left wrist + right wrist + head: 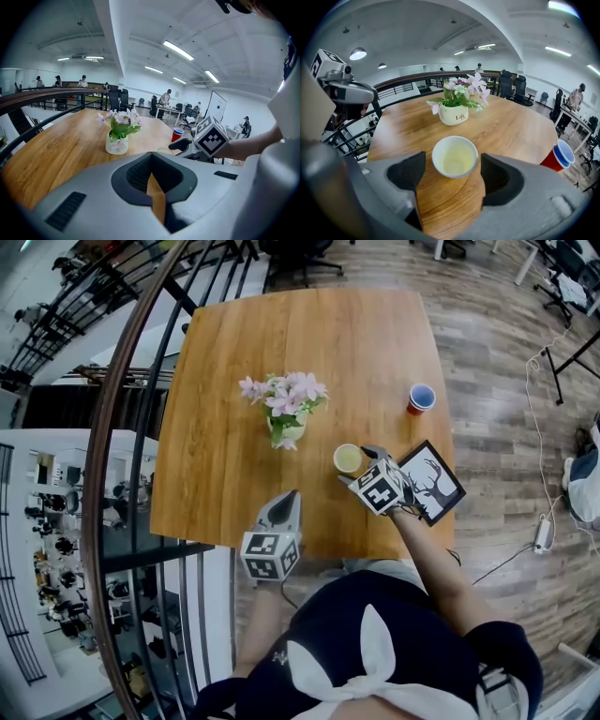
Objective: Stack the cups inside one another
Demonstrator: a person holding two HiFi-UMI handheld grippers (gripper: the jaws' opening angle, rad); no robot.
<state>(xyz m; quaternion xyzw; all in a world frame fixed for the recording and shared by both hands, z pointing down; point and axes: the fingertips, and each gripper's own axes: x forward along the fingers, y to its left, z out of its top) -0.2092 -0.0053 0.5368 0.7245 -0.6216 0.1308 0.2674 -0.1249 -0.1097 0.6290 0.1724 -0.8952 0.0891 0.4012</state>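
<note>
A: Looking at the right gripper (pixel 452 161) and wondering, clutching anything?
B: Not clutching. Gaping wide around the pale cup (pixel 455 156) sitting upright on the bench (pixel 440 206), just before the flower pot (pixel 454 114); not pressing its wall.
A: And checking the left gripper (pixel 152 180)?
B: Hovering at the near bench edge, pinching shut on nothing. Spotting the red cup (pixel 557 157) well apart, near the right edge.

- Head view: from above the table (pixel 234 381), facing steeply down, far enough back to take in the whole top.
- Left gripper view: low at the near edge, facing almost level across the wood toward the flower pot (pixel 116 140).
- Right gripper view: close over the white cup (pixel 455 156), tilted down.
- Shared by all three: flower pot and red cup (pixel 421 398).
</note>
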